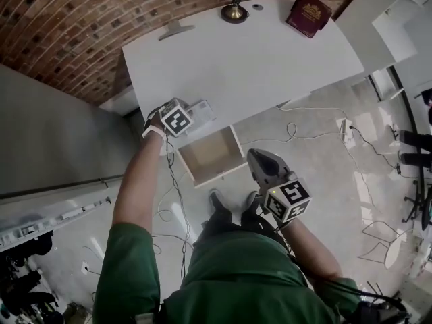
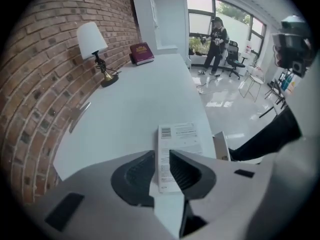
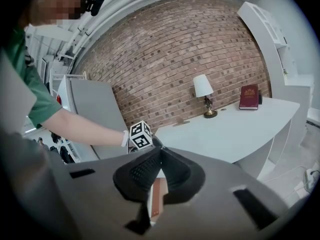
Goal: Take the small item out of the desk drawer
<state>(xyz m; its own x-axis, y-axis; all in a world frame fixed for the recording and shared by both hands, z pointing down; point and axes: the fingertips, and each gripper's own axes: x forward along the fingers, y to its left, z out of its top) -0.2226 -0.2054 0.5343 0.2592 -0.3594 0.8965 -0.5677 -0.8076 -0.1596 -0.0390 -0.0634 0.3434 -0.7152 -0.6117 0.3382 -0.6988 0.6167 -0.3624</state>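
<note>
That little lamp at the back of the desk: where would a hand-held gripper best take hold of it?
Probably the thin stem of the lamp, between shade and base: the shade looks too wide, the base too flat. Come in level from the open desk side, because the brick wall stands close behind.

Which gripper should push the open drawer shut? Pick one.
Right, probably. The right gripper hangs shut beside the drawer, while the left gripper has the white box between its jaws on the desk.
</note>
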